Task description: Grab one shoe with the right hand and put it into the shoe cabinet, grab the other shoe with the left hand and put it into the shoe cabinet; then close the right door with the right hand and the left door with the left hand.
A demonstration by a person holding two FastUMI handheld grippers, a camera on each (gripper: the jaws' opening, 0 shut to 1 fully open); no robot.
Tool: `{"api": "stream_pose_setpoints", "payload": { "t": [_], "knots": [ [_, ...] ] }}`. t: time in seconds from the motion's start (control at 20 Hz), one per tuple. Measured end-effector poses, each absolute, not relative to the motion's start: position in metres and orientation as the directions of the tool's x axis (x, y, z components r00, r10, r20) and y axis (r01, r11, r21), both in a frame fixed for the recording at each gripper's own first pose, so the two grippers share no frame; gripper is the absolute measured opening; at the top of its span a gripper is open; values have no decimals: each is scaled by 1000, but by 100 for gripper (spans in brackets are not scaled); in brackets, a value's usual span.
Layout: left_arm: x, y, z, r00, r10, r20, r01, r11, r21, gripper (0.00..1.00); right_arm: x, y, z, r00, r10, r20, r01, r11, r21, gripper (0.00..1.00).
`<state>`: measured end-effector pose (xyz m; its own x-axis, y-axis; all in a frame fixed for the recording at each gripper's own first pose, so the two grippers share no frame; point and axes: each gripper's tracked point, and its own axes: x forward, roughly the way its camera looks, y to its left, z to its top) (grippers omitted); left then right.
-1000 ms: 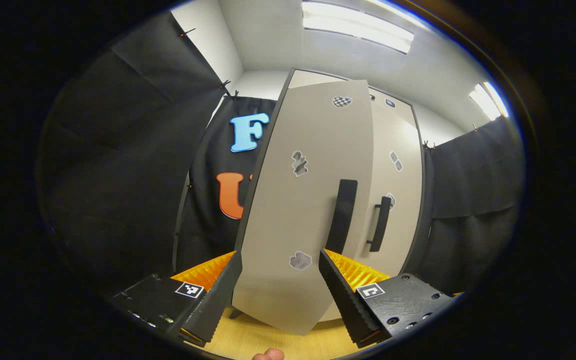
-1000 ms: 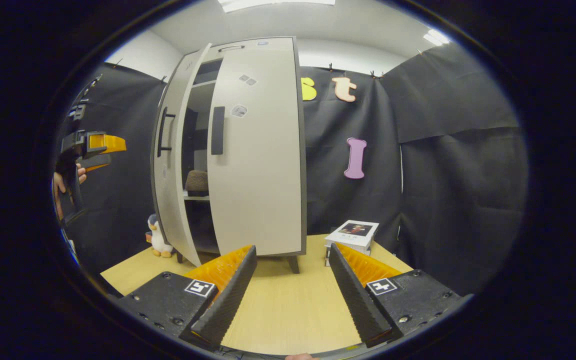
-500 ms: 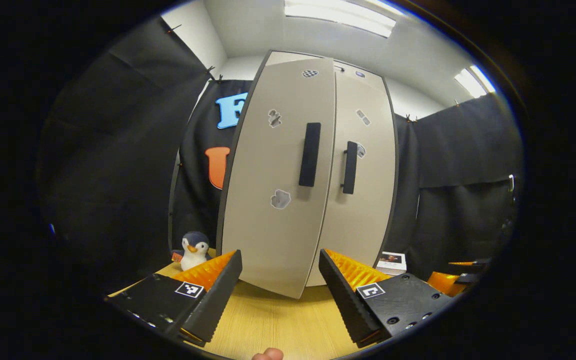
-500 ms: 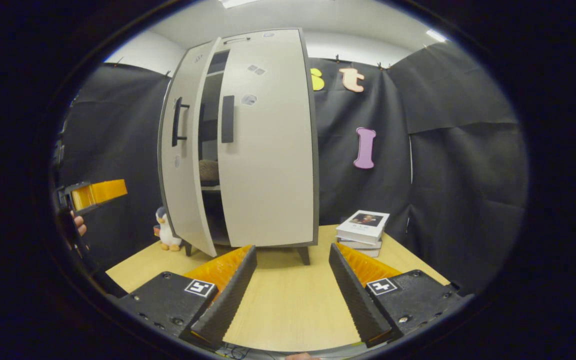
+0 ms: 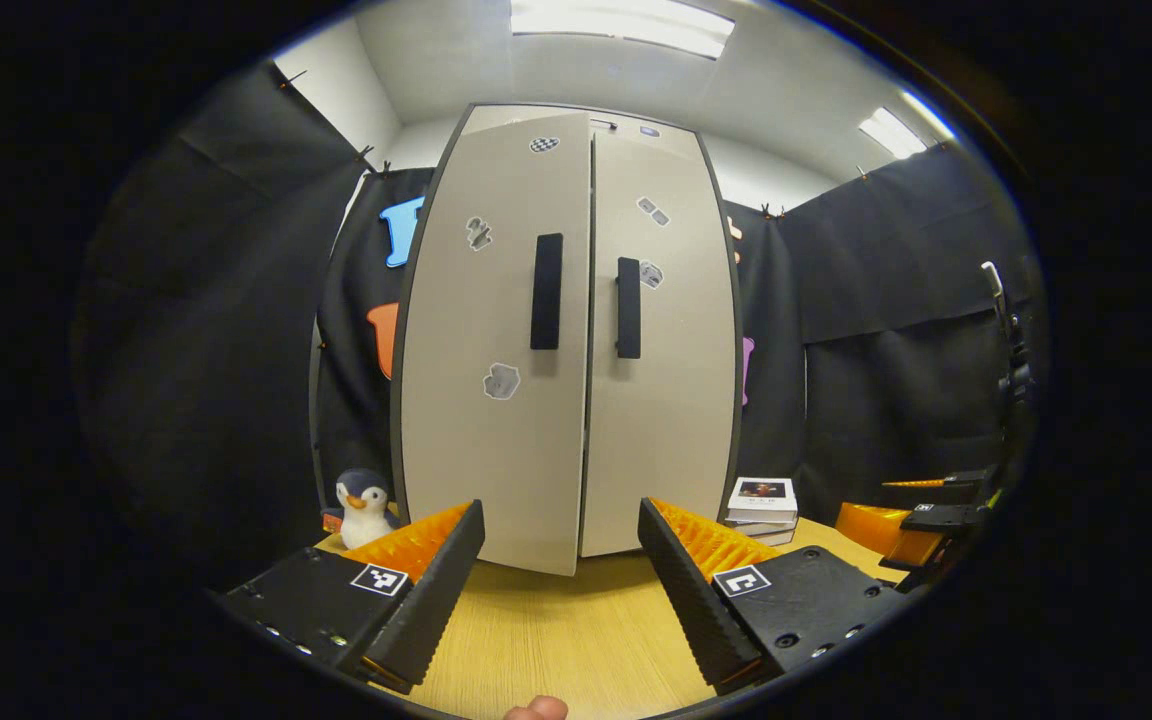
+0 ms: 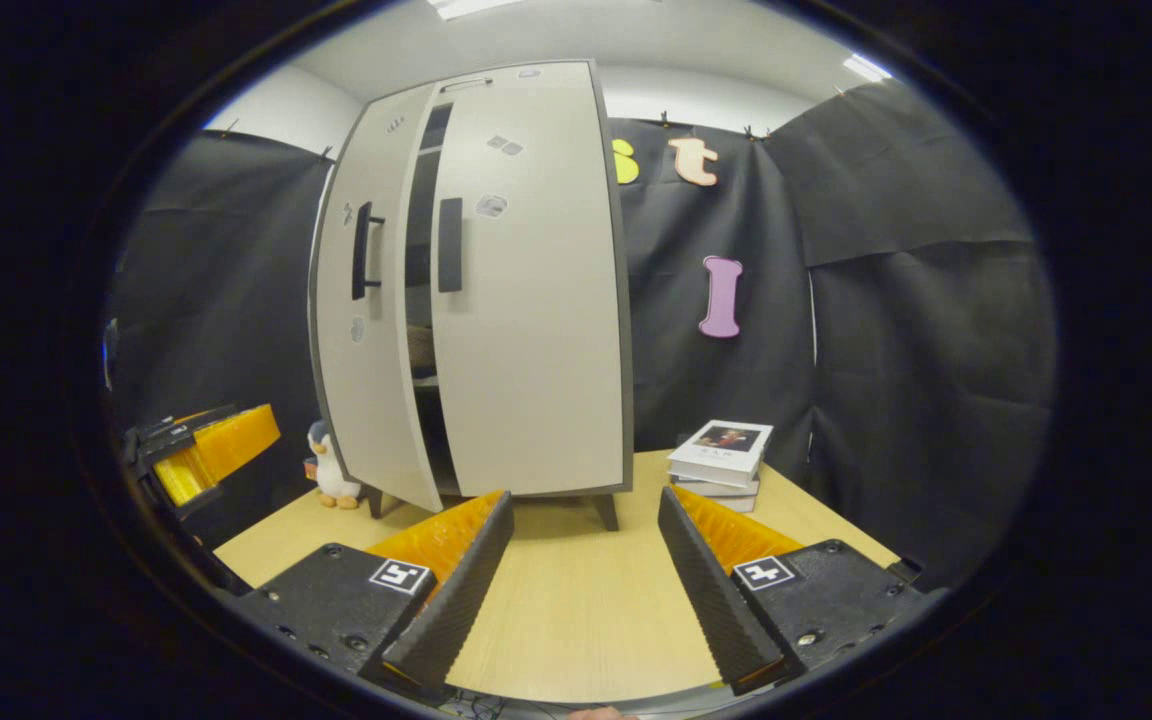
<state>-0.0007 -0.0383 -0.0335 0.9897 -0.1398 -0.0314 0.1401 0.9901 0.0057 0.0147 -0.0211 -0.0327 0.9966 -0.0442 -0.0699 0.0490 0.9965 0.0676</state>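
The beige shoe cabinet (image 5: pixel 576 330) stands on the wooden table (image 5: pixel 576 640). Its left door (image 5: pixel 496 340) is nearly shut, with a narrow gap still showing beside the right door (image 6: pixel 536 300) in the right gripper view. A shoe (image 6: pixel 421 350) is partly seen on a shelf through that gap. My left gripper (image 5: pixel 561 585) is open and empty, held back from the doors. My right gripper (image 6: pixel 584 580) is open and empty above the table, and it appears at the far right (image 5: pixel 926 510) of the left gripper view. The left gripper (image 6: pixel 201 455) appears at the left of the right gripper view.
A toy penguin (image 5: pixel 364 505) sits left of the cabinet by its leg. A stack of books (image 6: pixel 721 455) lies on the table right of the cabinet. Black cloth walls enclose the booth on all sides.
The left door has swung from wide open to nearly shut. My left gripper has drawn back and lowered from the door. The right gripper has barely moved.
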Motion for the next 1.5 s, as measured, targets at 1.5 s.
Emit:
{"api": "stream_pose_setpoints", "payload": {
  "t": [1.5],
  "knots": [
    [3, -31, -21, 989, -145, -21, 144, 989, -23, 95, 5, -4, -28, 997, -31, -73, 37, 997, 71, 92]
  ]
}}
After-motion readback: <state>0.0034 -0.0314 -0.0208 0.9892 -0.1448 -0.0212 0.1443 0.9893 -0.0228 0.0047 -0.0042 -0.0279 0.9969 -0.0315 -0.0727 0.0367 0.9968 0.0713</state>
